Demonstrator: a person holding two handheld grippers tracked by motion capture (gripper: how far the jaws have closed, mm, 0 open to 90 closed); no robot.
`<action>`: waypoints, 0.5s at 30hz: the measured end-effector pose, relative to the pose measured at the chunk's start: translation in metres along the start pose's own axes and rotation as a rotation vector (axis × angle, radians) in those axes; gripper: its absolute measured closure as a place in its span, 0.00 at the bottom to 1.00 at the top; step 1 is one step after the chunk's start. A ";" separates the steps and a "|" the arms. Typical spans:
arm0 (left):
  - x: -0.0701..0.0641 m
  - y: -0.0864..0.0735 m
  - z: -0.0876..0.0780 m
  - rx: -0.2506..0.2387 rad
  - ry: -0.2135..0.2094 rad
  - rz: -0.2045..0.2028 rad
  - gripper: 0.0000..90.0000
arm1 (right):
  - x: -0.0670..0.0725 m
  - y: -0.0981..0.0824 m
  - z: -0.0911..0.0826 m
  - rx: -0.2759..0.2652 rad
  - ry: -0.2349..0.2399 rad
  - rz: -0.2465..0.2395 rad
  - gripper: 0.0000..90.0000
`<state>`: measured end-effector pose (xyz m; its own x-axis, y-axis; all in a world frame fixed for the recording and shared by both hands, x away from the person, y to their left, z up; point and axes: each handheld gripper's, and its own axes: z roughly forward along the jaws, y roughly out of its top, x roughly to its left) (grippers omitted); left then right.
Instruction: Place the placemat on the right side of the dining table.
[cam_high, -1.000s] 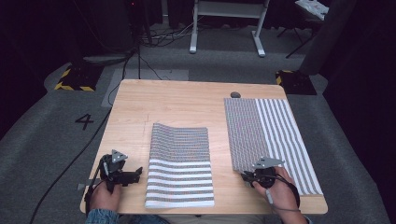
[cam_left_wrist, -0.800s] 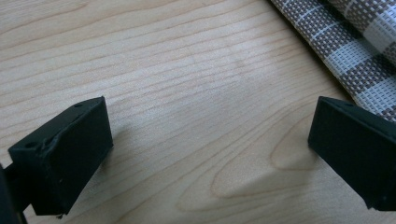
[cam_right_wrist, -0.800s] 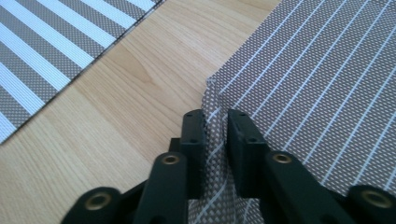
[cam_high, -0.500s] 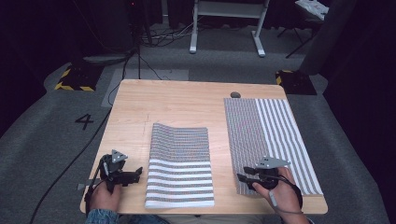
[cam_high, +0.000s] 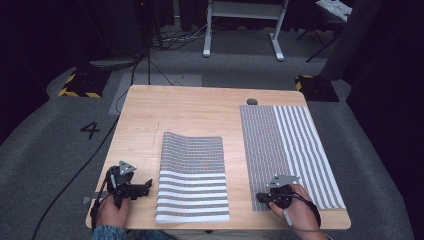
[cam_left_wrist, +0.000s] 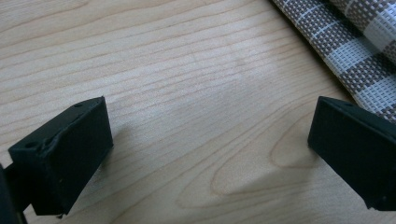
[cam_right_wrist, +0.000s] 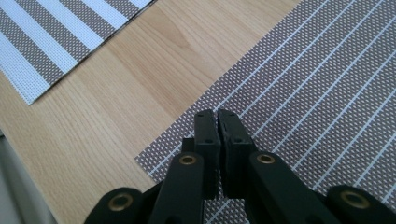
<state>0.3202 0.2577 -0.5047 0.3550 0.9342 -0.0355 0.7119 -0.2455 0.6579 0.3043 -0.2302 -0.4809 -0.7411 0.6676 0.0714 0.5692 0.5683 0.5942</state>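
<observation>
- Two woven placemats are laid on the tabletop (cam_high: 190, 107): a folded placemat (cam_high: 192, 175) near the middle of the near edge, and a flat placemat (cam_high: 287, 150) spread full length along the right side.
- The right gripper (cam_high: 260, 197) is placed at the near left corner of the flat placemat. In the right gripper view its jaws are seen brought together, having just been closing, with the tips (cam_right_wrist: 215, 114) over the mat's weave (cam_right_wrist: 317, 93) just inside that corner.
- No fabric is seen between those jaws; the mat lies flat beneath them and no corner is lifted.
- The left gripper (cam_high: 148, 185) is held over bare wood just left of the folded placemat. Its jaws are spread wide and nothing is held between them; the folded edge (cam_left_wrist: 355, 42) is seen just beyond the far jaw.
- The step in hand is judged to be the taking of the flat placemat's near corner, presumably so that it can be folded like the other one.
- For the next move the corner must actually be caught: the jaws would have to be reopened, one slid under the edge, and then closed before any lift is attempted.
</observation>
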 end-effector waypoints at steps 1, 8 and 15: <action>0.000 0.000 0.000 0.001 -0.002 0.000 0.00 | 0.000 0.000 0.000 -0.003 0.000 0.001 0.97; 0.000 0.000 0.000 0.000 -0.001 0.001 0.00 | 0.008 0.003 0.001 0.023 -0.047 -0.013 0.95; 0.000 0.000 0.000 0.000 0.000 0.000 0.00 | 0.007 0.014 -0.017 -0.137 -0.005 0.022 0.74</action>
<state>0.3203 0.2577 -0.5047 0.3550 0.9342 -0.0361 0.7120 -0.2451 0.6580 0.3013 -0.2259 -0.4585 -0.7268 0.6819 0.0822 0.5313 0.4823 0.6965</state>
